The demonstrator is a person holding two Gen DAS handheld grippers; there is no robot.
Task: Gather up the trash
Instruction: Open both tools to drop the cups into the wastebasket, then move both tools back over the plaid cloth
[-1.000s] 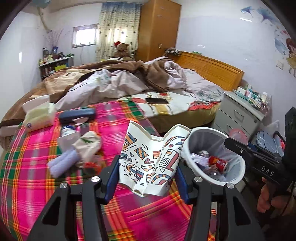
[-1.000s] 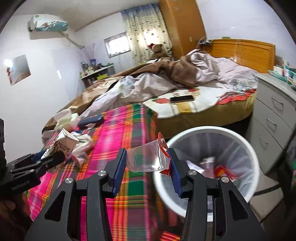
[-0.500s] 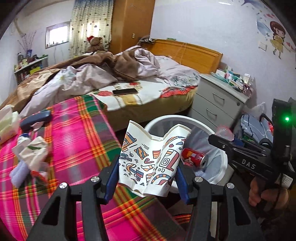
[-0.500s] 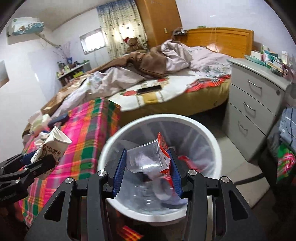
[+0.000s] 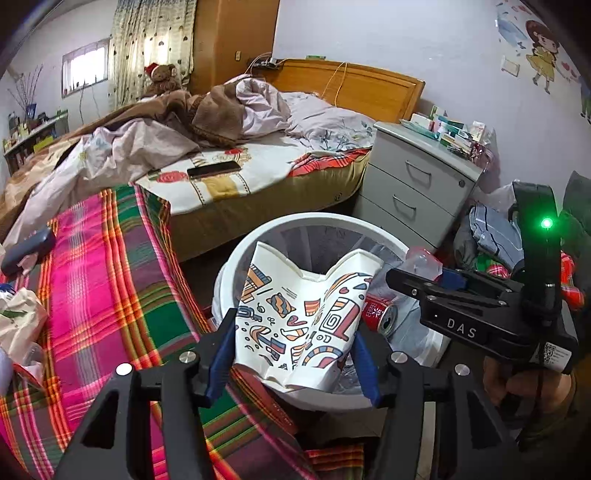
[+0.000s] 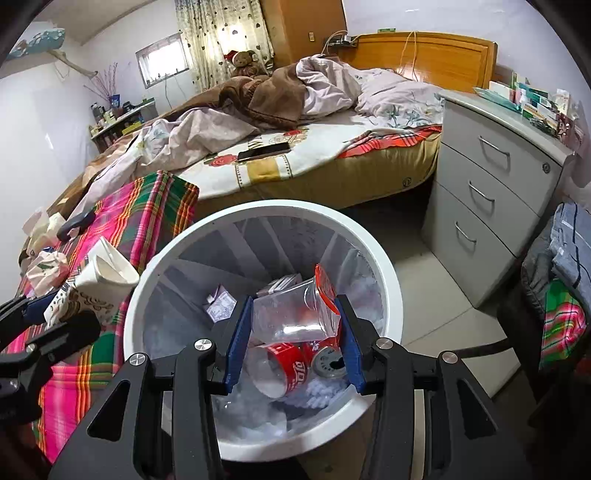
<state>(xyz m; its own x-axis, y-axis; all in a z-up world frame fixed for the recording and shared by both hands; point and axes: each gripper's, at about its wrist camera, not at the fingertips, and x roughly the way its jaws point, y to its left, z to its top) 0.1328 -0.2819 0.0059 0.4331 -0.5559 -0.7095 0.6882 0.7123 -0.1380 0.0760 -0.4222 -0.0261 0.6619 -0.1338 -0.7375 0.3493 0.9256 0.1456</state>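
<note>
Honestly, the opening left gripper (image 5: 293, 354) may drop its squashed paper cup (image 5: 301, 317) outside the bin's rim (image 5: 236, 254), while the right gripper (image 6: 291, 332) pinches a clear plastic cup (image 6: 295, 314) safely over it.

Premises: a lived-in home bedroom. Evidence follows. A double bed (image 5: 258, 173) with a wooden headboard (image 5: 354, 88) stands ahead of the tool, unmade, with a rumpled brown blanket (image 5: 207, 110) and pale duvet; a phone (image 5: 214, 169) lies on the sheet. A teddy bear (image 5: 160, 75) sits at the far side of the bed, before a patterned curtain (image 5: 147, 44) and a tall wooden wardrobe (image 5: 236, 33). To the right of the tool, a grey three-drawer nightstand (image 6: 491, 206) carries boxes on top. Cartoon stickers (image 5: 543, 62) mark the wall above it. A plaid-covered surface (image 5: 110, 280) lies to the left, and a white wastebasket (image 6: 388, 280) stands directly below and ahead.
</note>
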